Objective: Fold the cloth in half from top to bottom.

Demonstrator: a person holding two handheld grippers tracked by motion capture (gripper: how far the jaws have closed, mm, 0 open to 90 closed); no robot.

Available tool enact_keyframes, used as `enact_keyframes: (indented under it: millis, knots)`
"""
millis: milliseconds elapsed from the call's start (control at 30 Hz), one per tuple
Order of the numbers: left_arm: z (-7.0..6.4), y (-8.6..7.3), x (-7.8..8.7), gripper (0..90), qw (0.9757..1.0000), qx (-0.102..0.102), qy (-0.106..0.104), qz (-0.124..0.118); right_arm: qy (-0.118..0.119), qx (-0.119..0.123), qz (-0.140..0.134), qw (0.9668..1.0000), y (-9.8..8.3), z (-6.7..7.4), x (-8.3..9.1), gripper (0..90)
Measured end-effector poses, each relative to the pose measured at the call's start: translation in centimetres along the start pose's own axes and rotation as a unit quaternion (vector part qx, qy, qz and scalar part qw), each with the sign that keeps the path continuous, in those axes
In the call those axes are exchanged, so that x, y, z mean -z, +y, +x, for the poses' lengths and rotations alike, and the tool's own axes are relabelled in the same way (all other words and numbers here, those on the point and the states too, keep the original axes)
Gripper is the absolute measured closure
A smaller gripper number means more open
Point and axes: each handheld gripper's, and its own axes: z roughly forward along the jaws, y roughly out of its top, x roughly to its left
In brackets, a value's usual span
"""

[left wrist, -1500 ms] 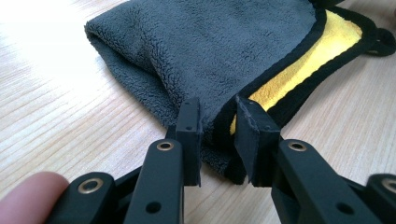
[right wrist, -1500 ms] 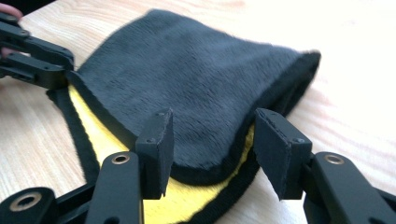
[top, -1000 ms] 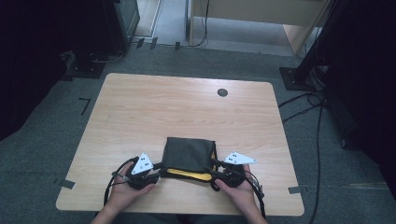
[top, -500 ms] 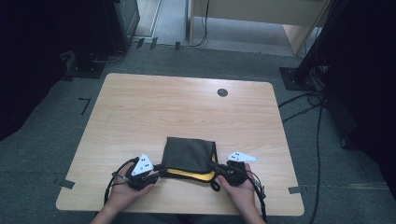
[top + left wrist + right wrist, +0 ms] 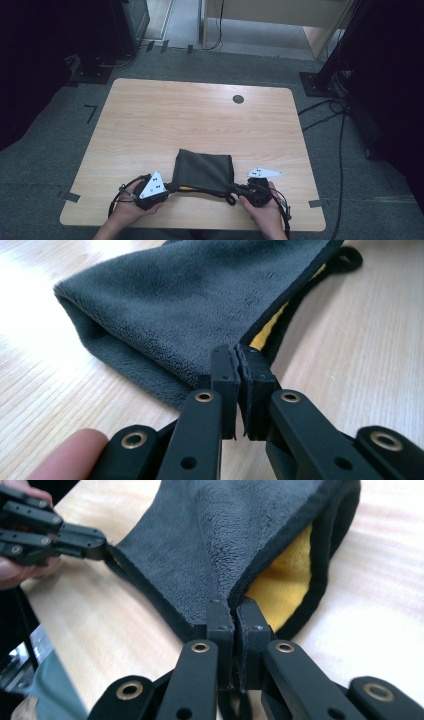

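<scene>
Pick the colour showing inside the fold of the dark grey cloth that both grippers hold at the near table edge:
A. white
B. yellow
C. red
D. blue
B: in the right gripper view, a yellow inner side shows inside the fold of the dark grey cloth, beside the shut right gripper; the left gripper view shows a yellow strip next to the left gripper too.

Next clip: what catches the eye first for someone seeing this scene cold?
The dark grey fleece cloth with a yellow inner side, lying folded near the table's near edge. The left claw and the right claw are each shut on a near corner of it, lifting the top layer so the yellow shows. Farther back, a small dark round spot marks the wood.
</scene>
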Motion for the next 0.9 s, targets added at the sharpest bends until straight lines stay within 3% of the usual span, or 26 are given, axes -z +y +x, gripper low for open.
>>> enact_keyframes:
  millis: [167, 233, 333, 400, 500, 600, 667, 700, 767, 833, 867, 900]
  knots:
    - [0.0, -0.1, -0.2, 86.4, 0.9999, -0.002, -0.008, 0.012, -0.007, -0.003, 0.018, 0.9998, -0.6, -0.3, -0.3, 85.2]
    - [0.1, -0.2, -0.3, 85.6, 0.9996, 0.0, -0.018, 0.021, -0.024, -0.002, 0.032, 0.9992, -0.9, -0.8, -1.0, 78.5]
    - [0.2, -0.4, -0.2, 82.9, 0.9991, 0.0, -0.031, 0.027, -0.018, -0.012, 0.035, 0.9992, -1.1, -1.3, -1.2, 70.6]
    - [0.4, -0.5, -0.1, 78.9, 0.999, 0.006, -0.036, 0.024, -0.02, -0.006, 0.029, 0.9994, -0.8, -1.3, -0.8, 65.1]
    - [0.6, -0.6, 0.1, 73.8, 0.9987, 0.015, -0.048, 0.01, -0.017, -0.006, 0.011, 0.9998, -0.2, -1.5, -0.1, 61.3]
    - [0.9, -0.5, 0.7, 67.4, 0.9971, 0.026, -0.07, -0.019, -0.02, -0.008, -0.015, 0.9997, 0.4, -1.9, 0.8, 58.1]
    - [1.5, -0.4, 1.1, 64.1, 0.996, 0.037, -0.074, -0.033, -0.021, -0.013, -0.029, 0.9993, 1.1, -2.2, 1.2, 56.4]
    - [2.0, -0.3, 1.3, 63.1, 0.9946, 0.054, -0.075, -0.046, -0.025, -0.011, -0.033, 0.9991, 1.4, -2.3, 1.3, 55.8]
    - [2.9, -0.2, 1.5, 61.3, 0.9926, 0.081, -0.064, -0.064, -0.038, -0.003, -0.045, 0.9983, 2.4, -2.5, 1.3, 54.5]
    - [4.1, 0.1, 1.5, 60.0, 0.99, 0.118, -0.025, -0.074, -0.046, 0.001, -0.048, 0.9978, 3.2, -2.5, 1.1, 53.9]
    - [5.0, 0.4, 1.3, 59.8, 0.9865, 0.145, 0.01, -0.075, -0.051, 0.004, -0.049, 0.9975, 3.7, -2.6, 0.8, 53.6]
    - [5.5, 0.6, 1.1, 60.4, 0.983, 0.165, 0.029, -0.076, -0.053, 0.002, -0.051, 0.9973, 4.3, -2.8, 0.4, 53.6]
